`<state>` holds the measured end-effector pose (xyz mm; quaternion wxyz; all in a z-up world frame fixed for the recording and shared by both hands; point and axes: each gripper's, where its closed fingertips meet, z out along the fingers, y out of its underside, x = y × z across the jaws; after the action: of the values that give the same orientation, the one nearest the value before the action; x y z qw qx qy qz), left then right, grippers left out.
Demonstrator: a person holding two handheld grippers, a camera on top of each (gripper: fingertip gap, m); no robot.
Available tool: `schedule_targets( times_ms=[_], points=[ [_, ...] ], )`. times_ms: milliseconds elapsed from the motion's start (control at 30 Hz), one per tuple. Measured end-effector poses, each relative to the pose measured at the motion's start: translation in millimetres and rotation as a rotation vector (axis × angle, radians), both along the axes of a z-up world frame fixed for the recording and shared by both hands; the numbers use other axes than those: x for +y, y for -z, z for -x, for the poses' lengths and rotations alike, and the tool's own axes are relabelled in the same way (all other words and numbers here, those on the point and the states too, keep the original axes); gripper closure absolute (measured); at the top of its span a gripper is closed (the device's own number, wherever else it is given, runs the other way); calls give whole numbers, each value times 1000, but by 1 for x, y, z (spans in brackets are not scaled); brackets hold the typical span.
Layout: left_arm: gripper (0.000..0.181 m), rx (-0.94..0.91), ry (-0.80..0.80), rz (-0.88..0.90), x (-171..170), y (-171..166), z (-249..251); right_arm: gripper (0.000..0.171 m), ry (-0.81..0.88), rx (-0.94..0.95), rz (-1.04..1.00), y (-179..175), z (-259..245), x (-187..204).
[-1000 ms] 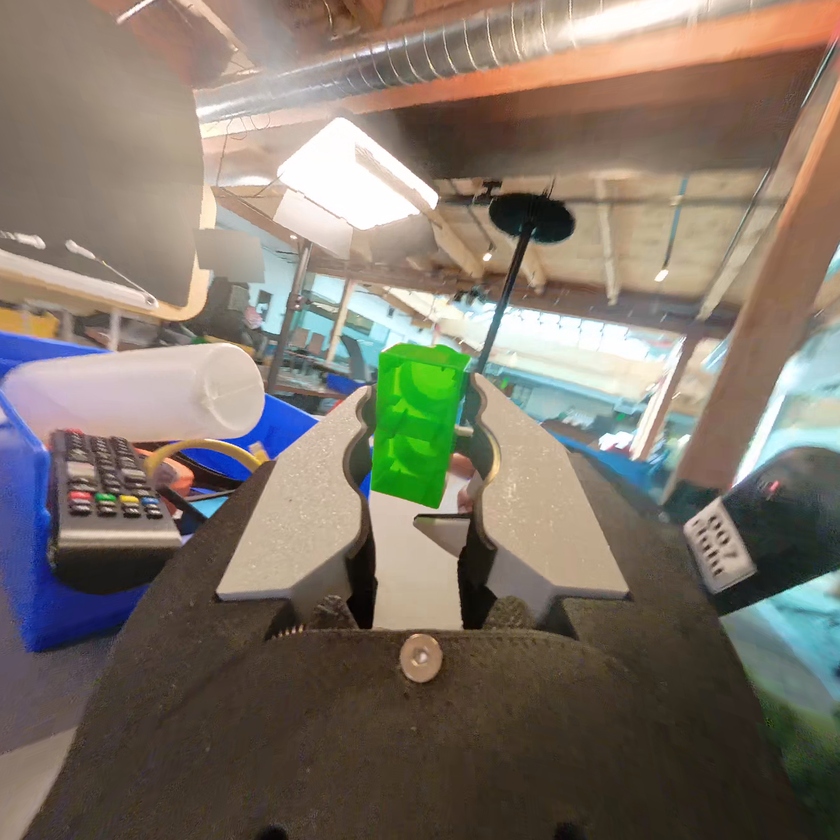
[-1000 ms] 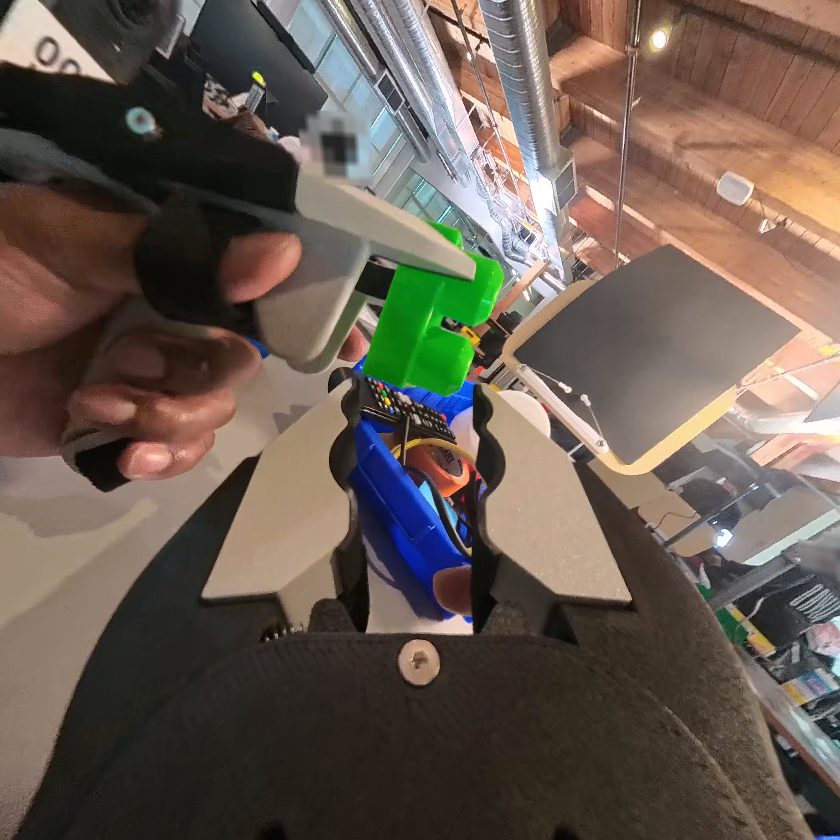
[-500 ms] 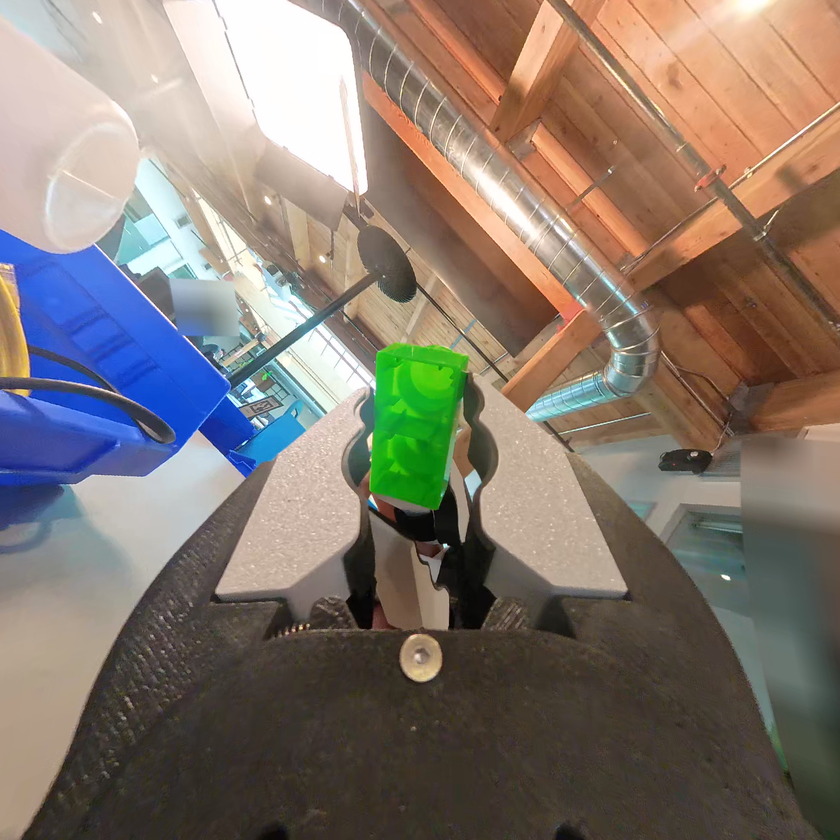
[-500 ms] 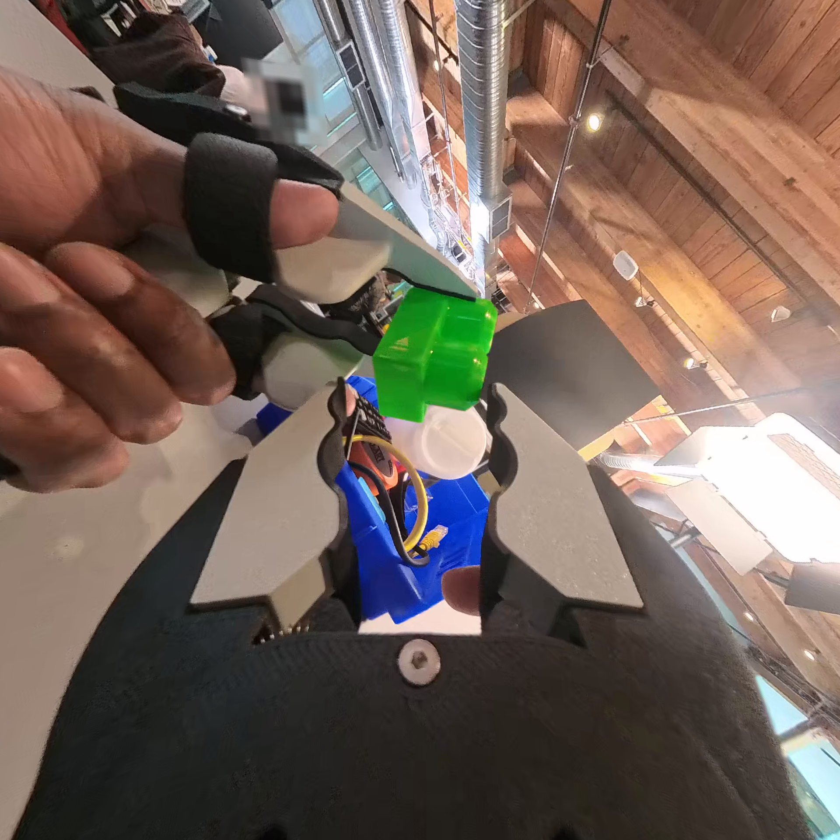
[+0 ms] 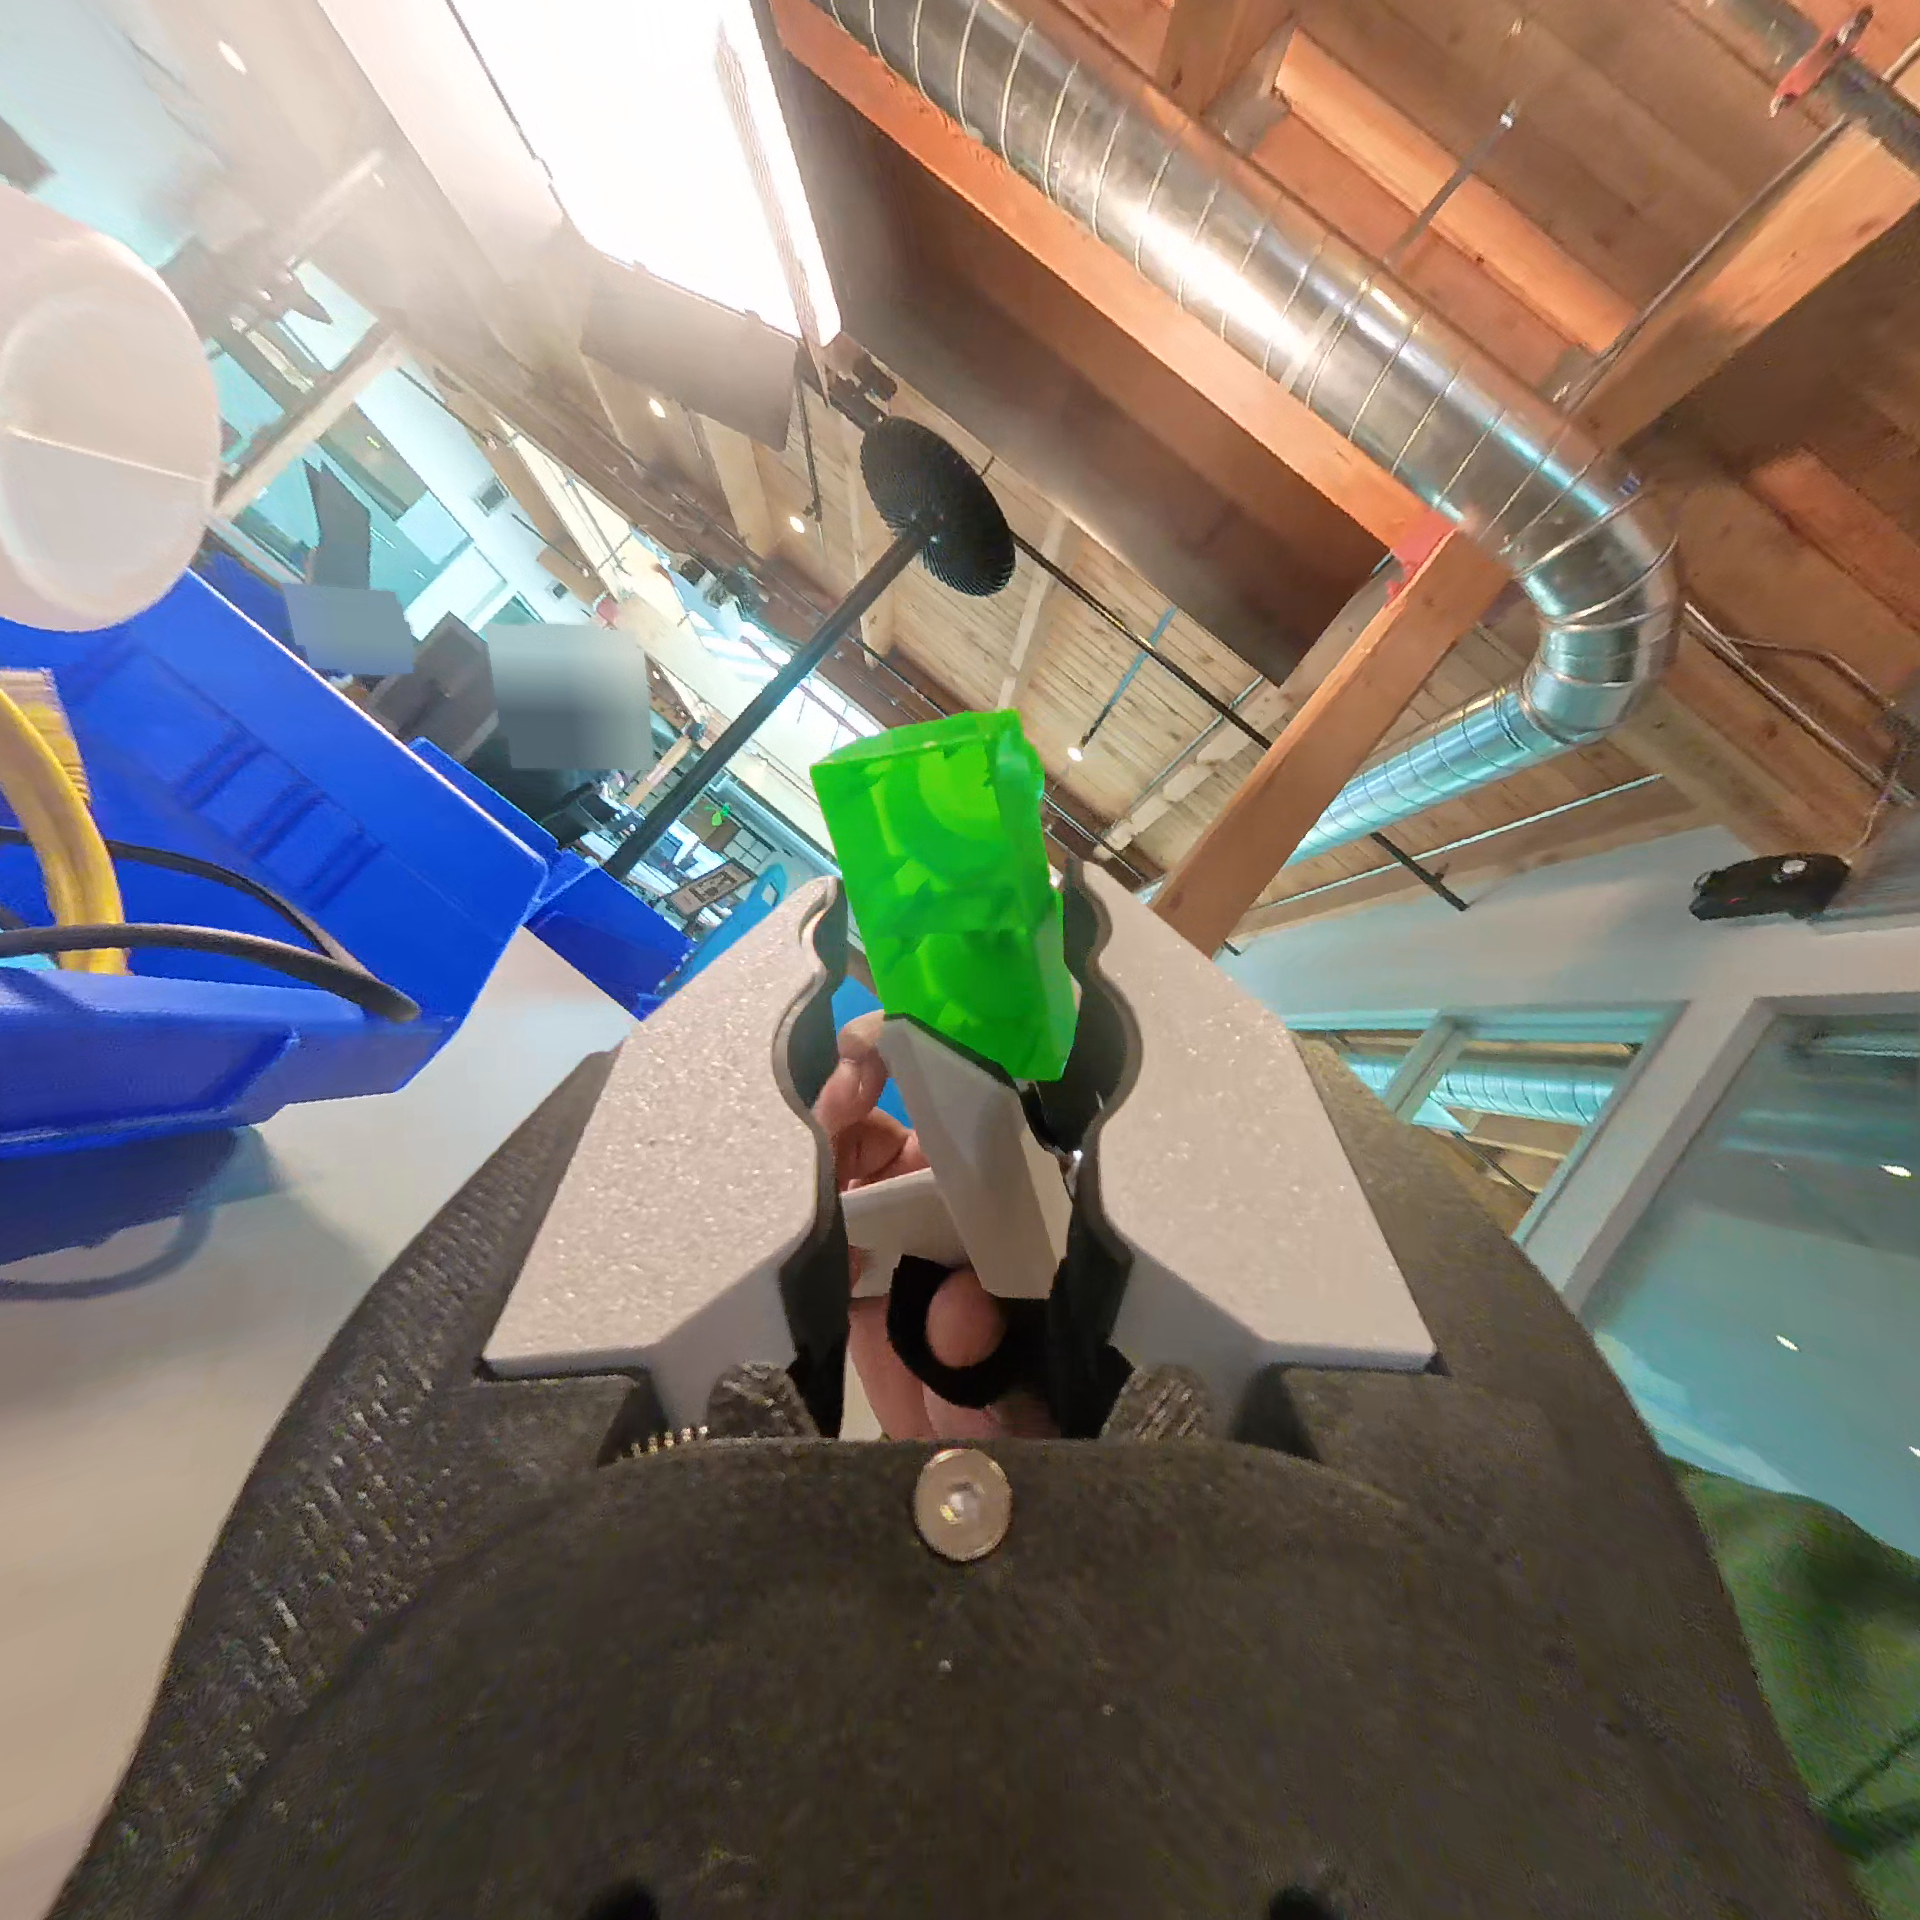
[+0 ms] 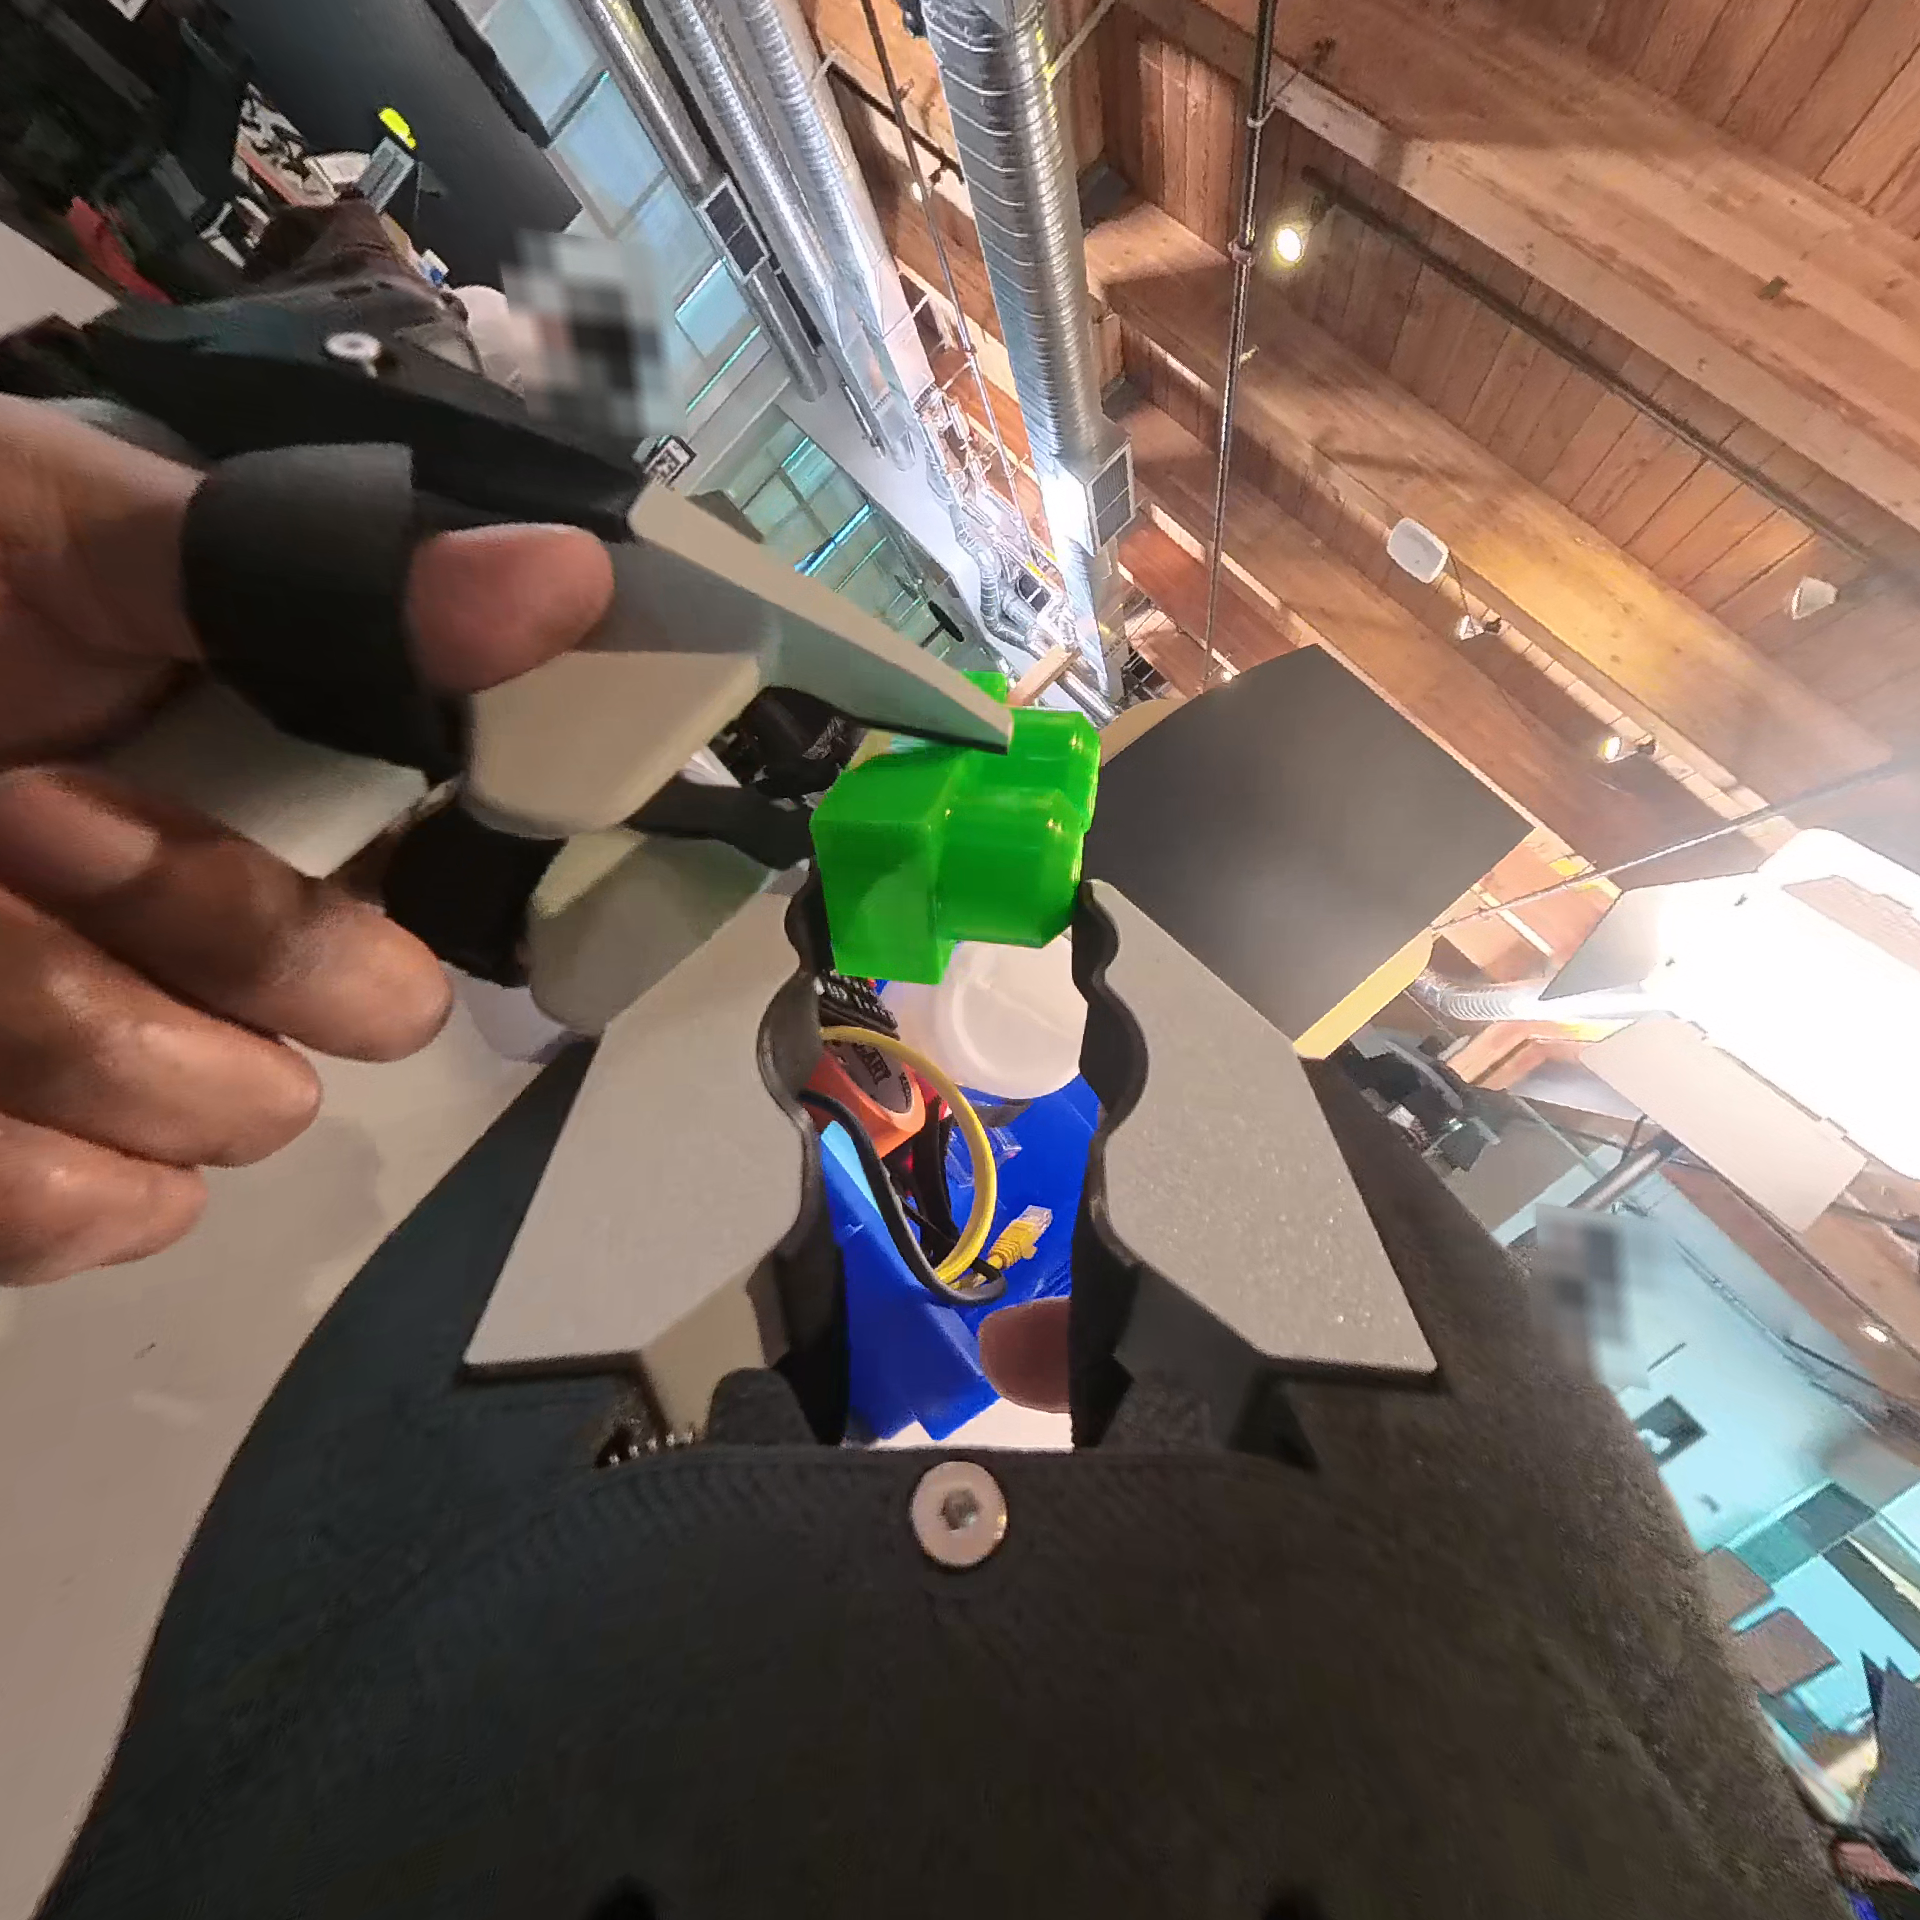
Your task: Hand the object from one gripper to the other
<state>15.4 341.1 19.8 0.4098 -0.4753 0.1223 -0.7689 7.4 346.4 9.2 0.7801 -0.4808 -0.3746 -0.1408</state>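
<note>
Timber ceiling, ribbed metal duct (image 5: 1299, 260) upper frame; blue plastic bin (image 5: 208, 883) left. Translucent green stepped block (image 6: 951, 847) at centre, between right gripper (image 6: 940, 904) tips, jaws closing on it. Left gripper (image 5: 951, 914): block (image 5: 951, 894) between tips, grip unclear.

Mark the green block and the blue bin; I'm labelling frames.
green block (image 6: 945, 862), right wrist view, near face.
blue bin (image 5: 312, 831), left wrist view, outer side wall.

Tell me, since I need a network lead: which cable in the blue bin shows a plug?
The yellow cable; its plug end shows, the black cable's ends are hidden.
</note>
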Motion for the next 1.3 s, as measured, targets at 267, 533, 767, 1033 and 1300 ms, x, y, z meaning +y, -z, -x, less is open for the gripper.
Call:
schedule_targets(
  times_ms=[267, 533, 767, 1033, 1300],
  points=[
    [138, 14, 112, 7, -13, 3, -11, 123, -19, 58, 18, -5, -4, 0],
    [142, 26, 131, -14, -18, 4, -13, 123, -33, 70, 31, -4, -4, 0],
    [144, 144, -46, -118, -9, 8, -9, 122, -37, 72, 104, 6, -4, 6],
    [143, 333, -549, -399, 8, -4, 14, 113, -135, 234, 352, 17, -10, 13],
    [143, 609, -811, -656, 10, 5, 7, 119, -193, 528, 500, 9, -37, 23]
  ],
)
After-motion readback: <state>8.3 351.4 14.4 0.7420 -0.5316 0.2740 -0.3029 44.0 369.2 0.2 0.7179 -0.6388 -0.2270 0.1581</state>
